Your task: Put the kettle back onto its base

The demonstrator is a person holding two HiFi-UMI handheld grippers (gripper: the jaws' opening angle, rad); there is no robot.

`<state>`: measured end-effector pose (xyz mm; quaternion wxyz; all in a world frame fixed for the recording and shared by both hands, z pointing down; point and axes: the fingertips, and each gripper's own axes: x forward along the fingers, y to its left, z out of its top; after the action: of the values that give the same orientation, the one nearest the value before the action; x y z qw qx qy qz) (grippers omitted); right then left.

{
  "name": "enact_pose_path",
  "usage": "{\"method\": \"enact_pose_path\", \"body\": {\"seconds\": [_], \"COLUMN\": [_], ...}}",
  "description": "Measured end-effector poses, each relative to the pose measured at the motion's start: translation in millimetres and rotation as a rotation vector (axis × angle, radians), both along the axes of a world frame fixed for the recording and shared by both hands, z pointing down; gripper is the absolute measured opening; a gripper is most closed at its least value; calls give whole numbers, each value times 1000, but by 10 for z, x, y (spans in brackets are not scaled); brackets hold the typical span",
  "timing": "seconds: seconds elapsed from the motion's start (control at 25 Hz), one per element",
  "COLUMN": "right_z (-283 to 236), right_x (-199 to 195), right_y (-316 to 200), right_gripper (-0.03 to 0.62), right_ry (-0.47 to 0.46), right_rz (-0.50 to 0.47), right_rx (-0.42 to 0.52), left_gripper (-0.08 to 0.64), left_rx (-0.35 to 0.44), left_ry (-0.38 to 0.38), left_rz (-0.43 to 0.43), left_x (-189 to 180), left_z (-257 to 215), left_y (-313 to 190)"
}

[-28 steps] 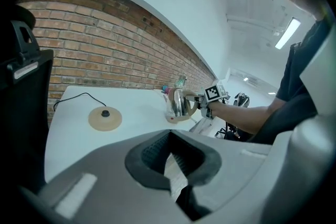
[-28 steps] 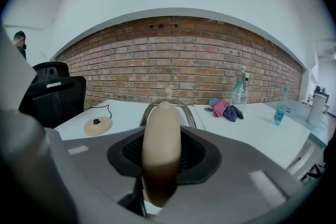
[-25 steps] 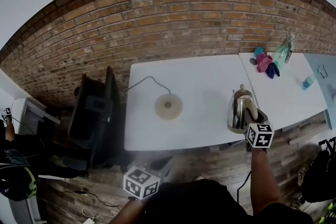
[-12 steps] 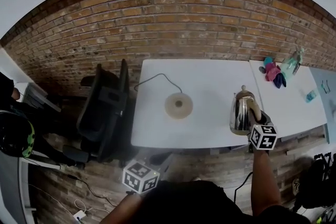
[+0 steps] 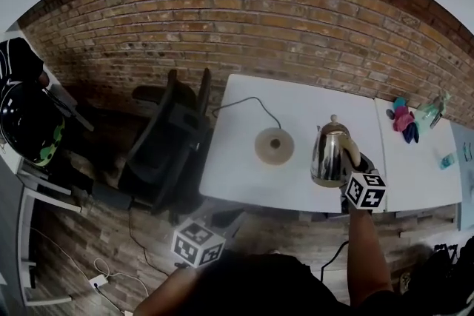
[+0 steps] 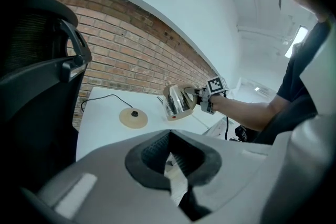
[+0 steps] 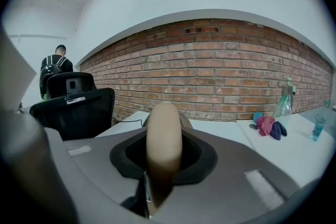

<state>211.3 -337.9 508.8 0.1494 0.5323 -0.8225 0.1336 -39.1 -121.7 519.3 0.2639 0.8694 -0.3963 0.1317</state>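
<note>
Where the kettle [image 5: 329,159] is: over the white worktop [image 5: 244,181], to the right of its base and not on it. There is a gap between the two.
Base [image 5: 274,146]: a round, flat, tan disc lying on the worktop, with a dark dot in the middle. A thin cord [image 5: 255,101] runs from it toward the back edge.
Right tool [image 5: 351,163]: its two jaws are clamped on the kettle's handle [image 7: 164,134]. The right tool view shows this best. The tan handle stands right between the jaws, and the shiny body is almost all hidden behind it.
Left tool [image 6: 170,152]: its jaws sit close together with nothing between them, only a thin slit. The head view shows just its cube with square marks, low down in front of the worktop and well apart from the kettle.
Left tool view: it alone shows the kettle from the side, shiny and tipped a bit, with the person's arm [image 6: 241,107] reaching out to it.
Chair [image 5: 174,133]: black, just beside the worktop's left end.
Cloths [image 5: 404,118]: pink and blue, on a second worktop to the right, near a clear bottle [image 5: 432,111]. The left tool view does not show them.
Person with a backpack [image 7: 55,66]: far off behind the chair, seen clearly in the right tool view only.
Wall [image 5: 244,33]: brown brick, behind it all.
</note>
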Motion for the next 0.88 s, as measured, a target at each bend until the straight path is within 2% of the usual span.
{"method": "enact_pose_path", "body": {"seconds": [0.36,0.88], "right_z": [66,47], "right_x": [-872,-1651], "right_y": [-356,-940], "right_gripper": [97,95], "right_ry": [-22,3], "right_rz": [-111,-185], "right_rx": [-21,7], "left_gripper": [0,2], "left_rx": [-18,-28], "left_ry": [8,12], "left_rz": [-84,-217], "left_x": [-360,-819], "left_z": [53,118], "left_y": [123,333]}}
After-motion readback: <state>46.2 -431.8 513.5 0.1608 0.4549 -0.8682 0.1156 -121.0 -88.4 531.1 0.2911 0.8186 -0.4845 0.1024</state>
